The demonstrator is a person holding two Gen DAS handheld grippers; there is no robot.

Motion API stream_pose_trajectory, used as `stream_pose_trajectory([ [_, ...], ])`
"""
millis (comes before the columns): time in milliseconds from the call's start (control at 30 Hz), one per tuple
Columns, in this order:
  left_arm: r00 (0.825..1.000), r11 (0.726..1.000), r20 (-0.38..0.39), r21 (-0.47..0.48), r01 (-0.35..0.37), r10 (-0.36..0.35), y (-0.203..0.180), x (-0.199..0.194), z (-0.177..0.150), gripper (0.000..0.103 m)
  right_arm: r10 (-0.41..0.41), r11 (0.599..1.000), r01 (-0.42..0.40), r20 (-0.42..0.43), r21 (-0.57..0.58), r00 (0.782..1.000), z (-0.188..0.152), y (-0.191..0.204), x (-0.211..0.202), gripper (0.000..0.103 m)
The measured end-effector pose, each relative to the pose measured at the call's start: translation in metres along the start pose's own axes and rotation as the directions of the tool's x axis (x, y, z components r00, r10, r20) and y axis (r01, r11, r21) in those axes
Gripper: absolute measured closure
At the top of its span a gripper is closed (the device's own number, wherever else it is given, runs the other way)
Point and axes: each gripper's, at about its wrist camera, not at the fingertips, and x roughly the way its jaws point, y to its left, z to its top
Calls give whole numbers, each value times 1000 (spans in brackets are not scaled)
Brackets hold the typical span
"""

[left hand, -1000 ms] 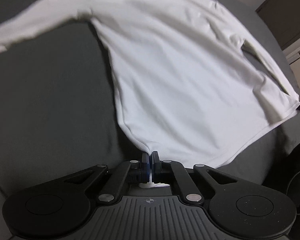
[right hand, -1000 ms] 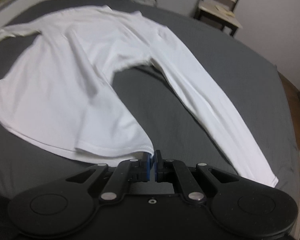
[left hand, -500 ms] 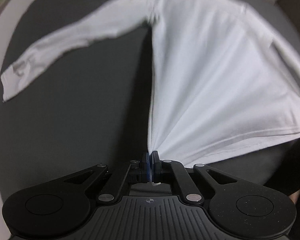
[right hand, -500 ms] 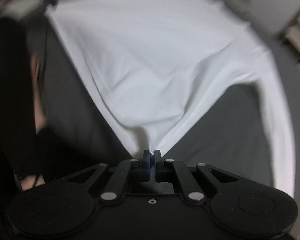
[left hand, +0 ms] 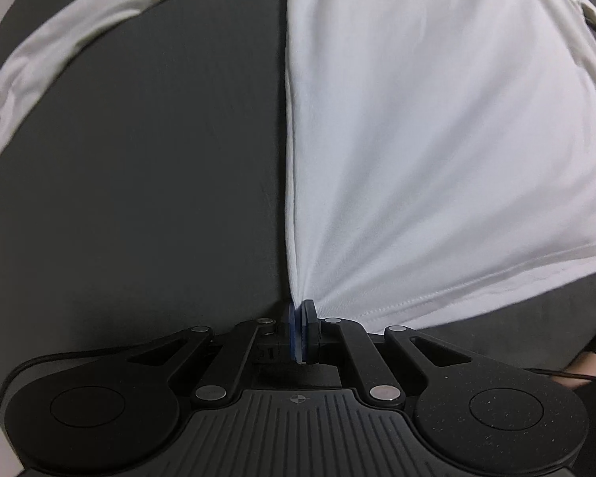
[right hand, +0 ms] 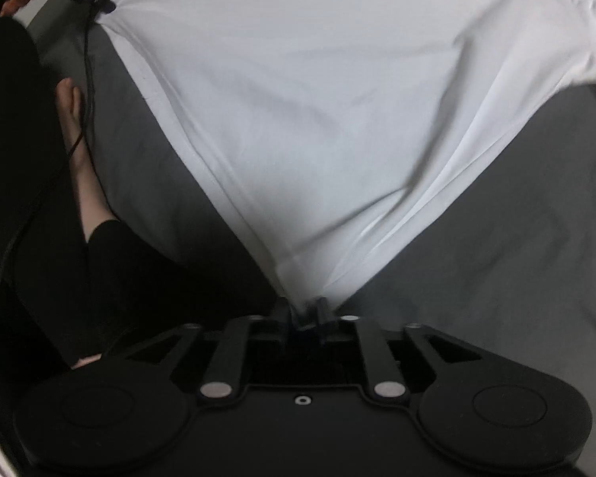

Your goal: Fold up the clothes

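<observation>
White long-sleeved shirt (left hand: 437, 139) lies spread on the dark grey bed (left hand: 139, 179), its hem pulled taut between two pinch points. The left gripper (left hand: 301, 332) has its jaws pressed together on one bottom corner, and cloth fans out from that pinch in tight creases. The right gripper (right hand: 304, 314) looks clamped on the opposite hem corner, though blur hides the jaws somewhat. Seen from the right wrist, the left gripper also shows far off at the other corner. One sleeve (left hand: 59, 51) trails away across the bed. The shirt's long axis runs away from both grippers, hem nearest, collar end farthest. This looks like the start of a fold: next, both corners probably need carrying together toward the shoulders, keeping even tension.
</observation>
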Motion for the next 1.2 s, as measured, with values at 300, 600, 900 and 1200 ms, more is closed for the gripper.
stream_pose_trajectory([
  [300, 994, 998, -101, -35, -50, 47, 28, -11, -10, 36, 103, 987, -116, 119, 114, 988, -3, -36, -45, 46],
  [600, 922, 909, 379, 408, -86, -83, -30, -101, -9, 36, 3, 1000, -1, 225, -10, 974, -4, -8, -55, 63],
  [900, 960, 440, 248, 882, -168, -130, -160, -73, -29, 36, -181, 863, 319, 350, -392, 919, -1, 105, 3, 64],
  [1200, 960, 210, 198, 965, -156, -199, -215, -57, -34, 47, -271, 781, 427, 368, -456, 889, -3, 118, 25, 81],
])
